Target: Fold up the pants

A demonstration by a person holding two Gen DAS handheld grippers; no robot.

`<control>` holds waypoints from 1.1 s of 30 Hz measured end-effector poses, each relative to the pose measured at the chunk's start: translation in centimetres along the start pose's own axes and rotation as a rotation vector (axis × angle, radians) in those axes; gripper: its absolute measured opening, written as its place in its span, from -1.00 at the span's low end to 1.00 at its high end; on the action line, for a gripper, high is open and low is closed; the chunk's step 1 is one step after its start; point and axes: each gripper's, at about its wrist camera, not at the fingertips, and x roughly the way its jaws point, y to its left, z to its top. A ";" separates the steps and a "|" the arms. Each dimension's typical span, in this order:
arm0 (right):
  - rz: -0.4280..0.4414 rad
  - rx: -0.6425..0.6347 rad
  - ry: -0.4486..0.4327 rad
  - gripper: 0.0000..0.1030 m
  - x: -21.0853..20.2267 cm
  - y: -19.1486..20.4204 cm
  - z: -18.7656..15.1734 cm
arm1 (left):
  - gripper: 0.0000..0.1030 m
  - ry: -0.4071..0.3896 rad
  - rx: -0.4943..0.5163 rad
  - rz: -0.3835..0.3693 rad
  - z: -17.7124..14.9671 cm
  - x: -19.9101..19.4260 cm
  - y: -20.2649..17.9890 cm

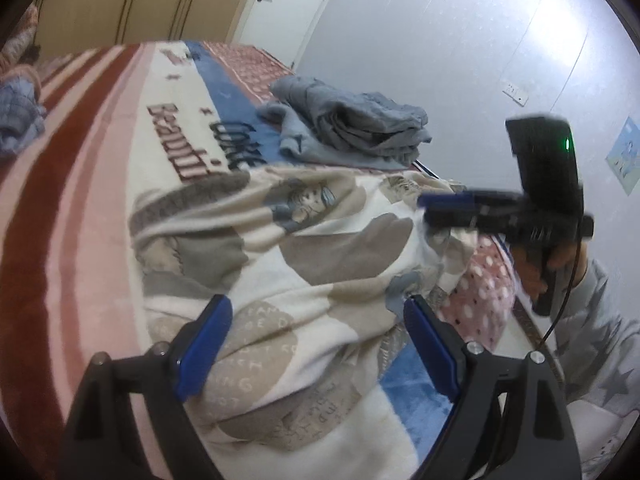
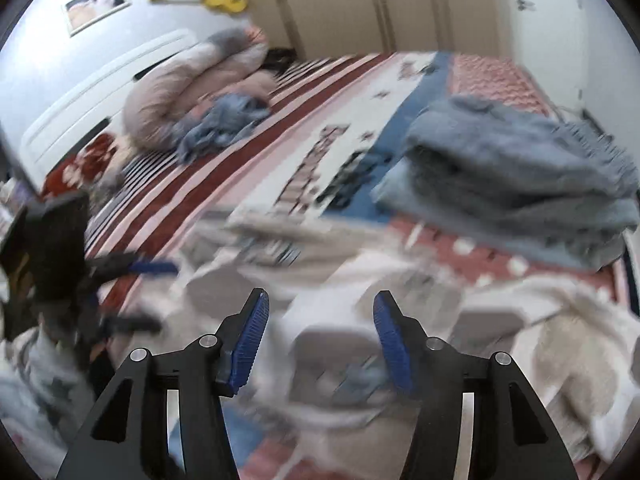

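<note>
Cream fleece pants with grey-beige cartoon patches (image 1: 304, 264) | under both grippers | left gripper (image 1: 318, 344) spread, empty | right gripper (image 2: 320, 340) spread, empty

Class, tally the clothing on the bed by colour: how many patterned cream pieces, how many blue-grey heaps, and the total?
Patterned cream pants: 1
Folded blue-grey pile: 1
Crumpled blue-grey heap: 1
Total: 3

My left gripper (image 1: 316, 344) stood wide apart over the cream fleece pants with grey patches (image 1: 304, 252), which lay crumpled on the striped red and pink blanket (image 1: 80, 200). My right gripper (image 1: 444, 206) touched their far edge. A folded grey-blue pile of clothes (image 1: 352, 128) lay behind.
</note>
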 end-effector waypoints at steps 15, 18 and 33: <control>-0.086 0.144 -0.095 -0.06 -5.2 -3.0 -5.7 | 0.65 -0.022 0.063 0.011 0.1 -1.7 -3.5; -0.183 0.251 -0.174 0.27 -9.7 -6.0 -7.8 | 0.66 -0.052 0.079 0.021 1.3 -1.9 -5.2; -0.152 0.711 -0.341 0.32 -12.1 -19.6 -15.3 | 0.65 -0.051 0.066 0.053 3.4 1.4 -9.7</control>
